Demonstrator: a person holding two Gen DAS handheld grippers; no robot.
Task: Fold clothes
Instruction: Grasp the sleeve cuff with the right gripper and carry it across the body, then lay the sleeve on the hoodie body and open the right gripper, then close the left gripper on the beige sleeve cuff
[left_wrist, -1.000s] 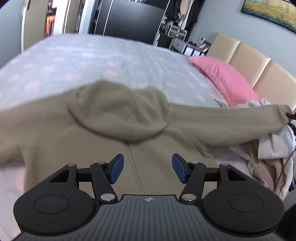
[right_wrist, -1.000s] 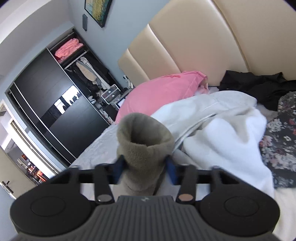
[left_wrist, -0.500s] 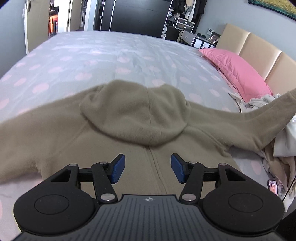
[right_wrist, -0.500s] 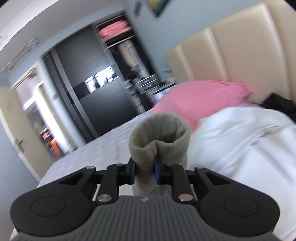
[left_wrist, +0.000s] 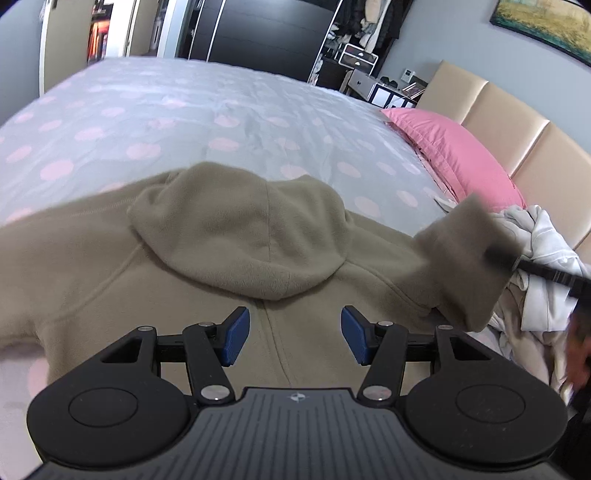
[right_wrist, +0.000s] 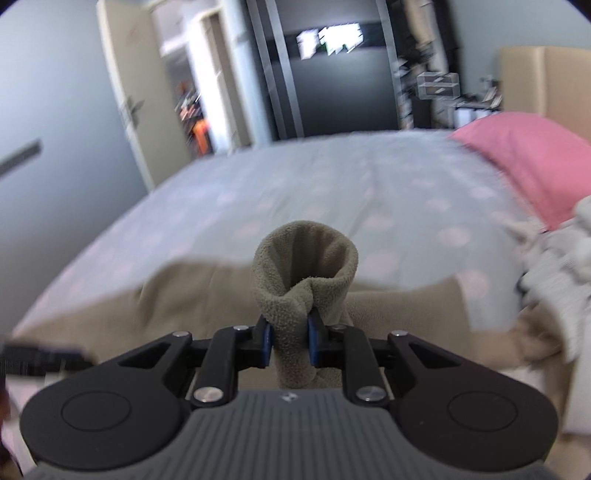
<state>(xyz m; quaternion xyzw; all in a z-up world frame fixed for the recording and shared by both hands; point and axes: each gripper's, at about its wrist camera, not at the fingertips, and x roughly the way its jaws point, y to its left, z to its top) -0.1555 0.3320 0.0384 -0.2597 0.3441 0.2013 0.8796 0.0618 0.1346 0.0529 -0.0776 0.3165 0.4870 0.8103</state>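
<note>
Across bed, hoodie hood-far.

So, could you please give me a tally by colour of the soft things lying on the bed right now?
Olive-tan: 1, the fleece hoodie, its sleeve cuff pinched in the right gripper.
Pink: 1, the pillow.
White/cream: 1 heap of clothes, pieces too jumbled to count.
Total: 3.

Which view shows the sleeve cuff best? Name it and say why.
The right wrist view: the sleeve cuff sits sharp and centred, pinched in the right gripper, its open mouth showing. The left wrist view shows the sleeve cuff only blurred near the right edge, lifted over the hoodie.
</note>
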